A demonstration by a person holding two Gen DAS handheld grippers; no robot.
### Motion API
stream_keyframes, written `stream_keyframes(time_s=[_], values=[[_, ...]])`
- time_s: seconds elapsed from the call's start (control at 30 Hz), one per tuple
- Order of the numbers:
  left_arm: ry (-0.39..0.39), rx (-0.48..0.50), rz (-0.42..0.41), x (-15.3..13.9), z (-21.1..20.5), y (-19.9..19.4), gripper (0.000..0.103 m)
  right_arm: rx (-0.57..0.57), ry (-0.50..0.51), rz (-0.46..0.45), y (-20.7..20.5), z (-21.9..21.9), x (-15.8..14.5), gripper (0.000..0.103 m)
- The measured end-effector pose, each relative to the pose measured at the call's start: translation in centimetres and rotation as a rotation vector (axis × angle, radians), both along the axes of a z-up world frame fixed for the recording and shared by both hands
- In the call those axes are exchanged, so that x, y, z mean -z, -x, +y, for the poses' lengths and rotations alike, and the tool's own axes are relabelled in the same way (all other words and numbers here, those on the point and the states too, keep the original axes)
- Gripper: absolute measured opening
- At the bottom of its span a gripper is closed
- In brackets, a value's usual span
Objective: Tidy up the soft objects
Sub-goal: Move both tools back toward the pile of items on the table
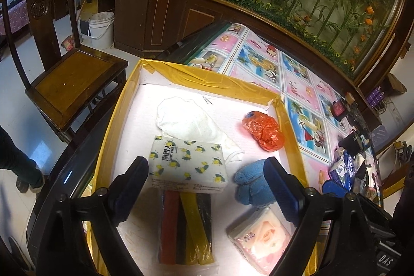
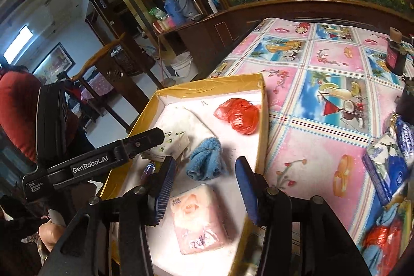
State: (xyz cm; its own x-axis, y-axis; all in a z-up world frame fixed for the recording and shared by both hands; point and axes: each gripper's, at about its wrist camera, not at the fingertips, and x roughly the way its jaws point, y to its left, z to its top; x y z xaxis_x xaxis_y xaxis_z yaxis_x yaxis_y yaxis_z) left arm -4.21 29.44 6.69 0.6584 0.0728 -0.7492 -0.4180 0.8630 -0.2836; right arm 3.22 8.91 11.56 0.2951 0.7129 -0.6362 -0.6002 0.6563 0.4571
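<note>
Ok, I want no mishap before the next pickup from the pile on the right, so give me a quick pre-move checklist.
1. Left gripper empty: ok, jaws wide, the lemon-print tissue pack lies free in the tray.
2. Right gripper empty: ok, jaws apart above the pink tissue pack, not pressing it.
3. Items inside the tray: ok, white cloth, orange bag, blue towel and colored strips all lie within the rim.
4. More items waiting: ok, blue packs lie on the tablecloth.
5. Free tray space: ok, bare white floor near the far wall.
6. Grippers clear of each other: cannot tell.
</note>
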Motion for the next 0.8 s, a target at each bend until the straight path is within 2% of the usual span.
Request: stream_keyframes(time_s=[0.2,0.4,0.57,0.7,0.8], values=[[-0.002,0.006,-0.011,-0.7,-1.0,0.4,0.09,0.055,-0.062,-0.005,-0.6,-5.7,-0.8,0.052],[0.016,0.042,-0.047,-1.6,-3.6,0.4,0.09,0.199,-0.119,-0.007,-1.4,-14.9,-0.9,0.056],[-0.008,0.15,-0.061,-2.7,-8.5,-0.6,0.09,0.331,-0.147,0.036,-2.2,-22.2,0.2,0.06],[-0.016,0.256,-0.054,-2.7,-13.1,-1.6,0.09,0.338,-0.119,0.077,-1.8,-24.4,1.6,0.068],[0.006,0.333,-0.035,-1.9,-16.1,-2.2,0.09,0.322,-0.068,0.097,-1.6,-24.3,2.7,0.068]])
